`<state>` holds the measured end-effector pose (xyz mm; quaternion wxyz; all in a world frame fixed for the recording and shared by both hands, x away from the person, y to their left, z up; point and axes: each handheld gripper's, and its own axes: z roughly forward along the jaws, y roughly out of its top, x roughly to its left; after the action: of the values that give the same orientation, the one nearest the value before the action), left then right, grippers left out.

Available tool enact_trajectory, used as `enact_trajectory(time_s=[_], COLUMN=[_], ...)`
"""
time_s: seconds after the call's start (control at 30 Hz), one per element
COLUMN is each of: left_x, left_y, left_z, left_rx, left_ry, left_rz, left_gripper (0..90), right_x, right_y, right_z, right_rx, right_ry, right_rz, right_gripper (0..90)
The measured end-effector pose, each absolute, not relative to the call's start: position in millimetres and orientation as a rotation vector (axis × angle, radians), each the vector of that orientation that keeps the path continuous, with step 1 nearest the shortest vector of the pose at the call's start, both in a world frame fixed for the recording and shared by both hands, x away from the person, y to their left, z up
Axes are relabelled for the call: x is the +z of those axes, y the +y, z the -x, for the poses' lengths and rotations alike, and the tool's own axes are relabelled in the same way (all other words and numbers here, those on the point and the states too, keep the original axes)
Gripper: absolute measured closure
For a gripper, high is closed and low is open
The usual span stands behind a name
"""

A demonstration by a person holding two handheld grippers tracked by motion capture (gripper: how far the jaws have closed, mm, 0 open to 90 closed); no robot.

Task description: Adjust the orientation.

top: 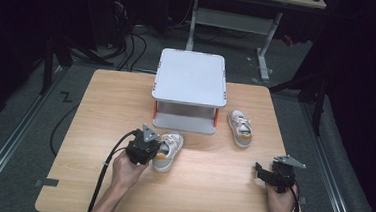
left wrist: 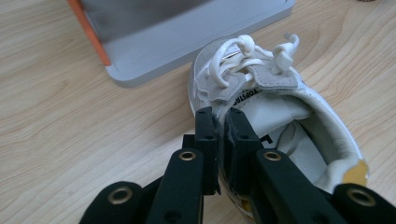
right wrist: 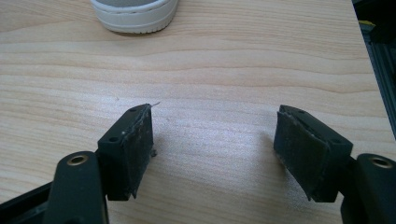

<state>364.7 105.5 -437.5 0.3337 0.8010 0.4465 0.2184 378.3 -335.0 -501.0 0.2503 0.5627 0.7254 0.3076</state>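
The high view gives the whole wooden worktop (top: 99,130): a grey two-level stand (top: 190,78) at 12 o'clock, one white shoe (top: 169,151) in front of it toward 7 o'clock of the stand, and a second white shoe (top: 240,128) at 4 o'clock of the stand, well apart from the first. The left hand-held gripper (top: 149,148) sits at the heel end of the near shoe, at 9 o'clock of it. The left gripper view adds what the high view cannot show: the two black jaws are pressed together on the side wall of the shoe's (left wrist: 280,112) collar, one pad inside the opening, one outside, and the toe with its white laces points to the base of the stand (left wrist: 187,42). The right hand-held gripper (top: 271,173) is at 4 o'clock of the worktop. In the right gripper view its jaws stand wide apart over bare wood, touching nothing, with the sole edge of the second shoe (right wrist: 135,14) at 11 o'clock
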Motion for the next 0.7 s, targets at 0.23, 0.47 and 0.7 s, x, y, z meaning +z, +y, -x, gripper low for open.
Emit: enact_trajectory(time_s=[0.23, 0.47, 0.7], left_x=[-440, -445, -448], left_y=[80, 58, 57], left_z=[-367, -363, -360], left_rx=[0.594, 0.614, 0.498], left_ry=[1.18, 1.198, 1.165], left_rz=[-2.1, -2.12, -2.102], left_gripper=[84.9, 82.8, 77.0], right_x=[-501, -501, -501], right_y=[-335, -335, -335], right_z=[-378, -378, -378], right_rx=[0.837, 0.838, 0.837], right_ry=[1.976, 1.976, 1.976], right_rz=[-1.532, -1.533, -1.532], right_gripper=[28.4, 28.3, 28.3])
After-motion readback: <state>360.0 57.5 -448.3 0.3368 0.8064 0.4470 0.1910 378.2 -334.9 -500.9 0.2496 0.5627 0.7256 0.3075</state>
